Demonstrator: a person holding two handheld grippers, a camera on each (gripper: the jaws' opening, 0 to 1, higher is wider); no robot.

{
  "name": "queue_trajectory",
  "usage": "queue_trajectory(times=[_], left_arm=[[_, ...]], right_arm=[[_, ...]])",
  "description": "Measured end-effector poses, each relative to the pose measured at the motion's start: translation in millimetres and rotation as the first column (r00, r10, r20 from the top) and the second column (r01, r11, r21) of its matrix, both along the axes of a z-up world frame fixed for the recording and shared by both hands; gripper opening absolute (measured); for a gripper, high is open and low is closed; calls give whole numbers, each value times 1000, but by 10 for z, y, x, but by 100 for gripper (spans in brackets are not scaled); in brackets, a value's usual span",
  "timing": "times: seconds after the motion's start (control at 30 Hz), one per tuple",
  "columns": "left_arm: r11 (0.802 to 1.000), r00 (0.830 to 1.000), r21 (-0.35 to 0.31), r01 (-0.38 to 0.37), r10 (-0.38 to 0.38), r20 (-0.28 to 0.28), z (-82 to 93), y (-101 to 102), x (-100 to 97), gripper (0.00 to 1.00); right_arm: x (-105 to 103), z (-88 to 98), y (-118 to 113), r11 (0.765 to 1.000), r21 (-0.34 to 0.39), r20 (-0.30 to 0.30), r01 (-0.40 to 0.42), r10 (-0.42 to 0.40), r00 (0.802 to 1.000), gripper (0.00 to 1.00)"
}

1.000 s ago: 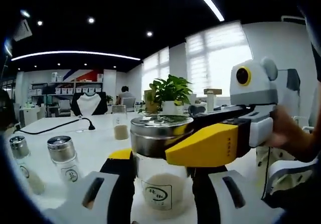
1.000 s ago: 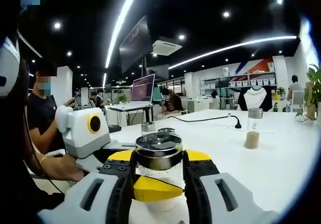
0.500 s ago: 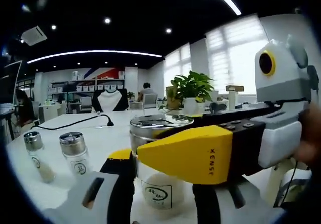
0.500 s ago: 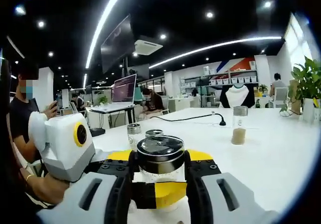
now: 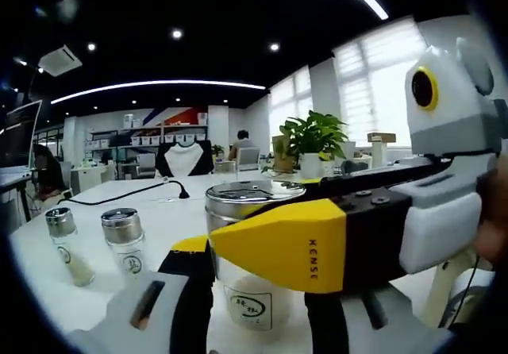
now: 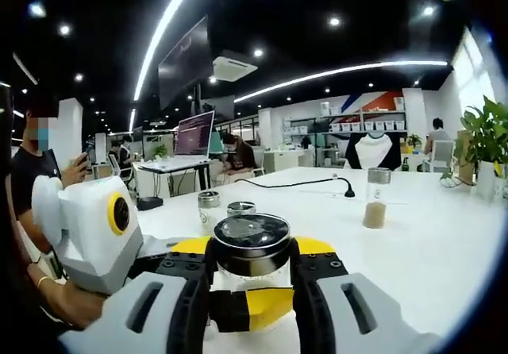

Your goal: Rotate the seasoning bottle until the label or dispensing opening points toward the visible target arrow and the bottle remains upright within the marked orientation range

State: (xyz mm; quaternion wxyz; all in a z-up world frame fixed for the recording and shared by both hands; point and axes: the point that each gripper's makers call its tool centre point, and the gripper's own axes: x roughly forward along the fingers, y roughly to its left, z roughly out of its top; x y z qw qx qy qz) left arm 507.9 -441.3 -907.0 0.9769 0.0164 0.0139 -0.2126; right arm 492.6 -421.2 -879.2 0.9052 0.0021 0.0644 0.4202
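Since half a second earlier, my right gripper's yellow jaw had slid a little further across the left gripper view, covering more of the seasoning bottle (image 5: 251,268); the bottle itself stayed upright on the white table (image 5: 159,215).

Taking that bottle as the landmark in the left gripper view: well to its left stood two small shakers (image 5: 95,243) with metal caps, their labels too small to read. My left gripper (image 5: 250,310) had both black jaws pressed against the bottle's glass sides, pinching it low down. A white label faced the camera at the bottle's base, its characters hard to make out. Across the bottle, just under its steel lid, lay the right gripper (image 5: 294,243), which hid the middle of the glass and the right-hand edge of the lid. Behind the bottle to the right sat a potted plant (image 5: 313,140). I could make out no arrow or marking on the table in either view.

In the right gripper view, my right gripper (image 6: 250,278) clamped the seasoning bottle (image 6: 252,255) just beneath the lid, jaws touching it on both sides. This view looked onto the dark lid top, which the other view saw only edge-on, while the label was hidden behind the left gripper's (image 6: 250,310) yellow-tipped jaw below. Left of the bottle, a hand held that gripper's white body. Behind the bottle stood the two shakers (image 6: 226,209), and well to its right a lone jar (image 6: 375,198) of tan powder.
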Motion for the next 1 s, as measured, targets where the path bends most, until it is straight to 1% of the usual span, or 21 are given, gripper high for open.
queue_trajectory(times=[0.23,0.3,0.43,0.5,0.57,0.87,0.9,0.97,1.0], left_arm=[[1000,1000,4,-4,4,9,1,-9,-13,45],[1000,1000,4,-13,12,20,5,-12,-25,45],[999,999,8,-35,34,42,17,-1,-25,45],[999,998,6,-49,48,48,22,14,-18,45],[998,997,8,-55,55,47,19,27,-11,45],[997,996,29,-66,64,58,7,44,-19,46],[997,997,41,-59,57,53,-1,41,-22,46],[995,999,95,-24,19,51,-23,21,-31,47],[995,999,100,-11,7,48,-28,18,-36,47]], right_arm=[[-33,-7,-3,1000,8,-3,-4,4,1000,36],[-27,33,-3,995,98,-44,10,-5,999,37],[-24,16,0,998,64,-36,10,-7,999,37],[-29,2,30,1000,25,-20,17,-16,1000,37],[-10,-7,45,1000,5,-9,22,-22,1000,37],[-47,-29,54,1000,13,-7,10,-10,1000,37],[-53,-29,51,1000,13,0,9,-9,1000,37],[-56,-31,43,1000,11,25,4,-5,1000,37],[-57,-28,38,1000,22,43,4,-5,999,36]])
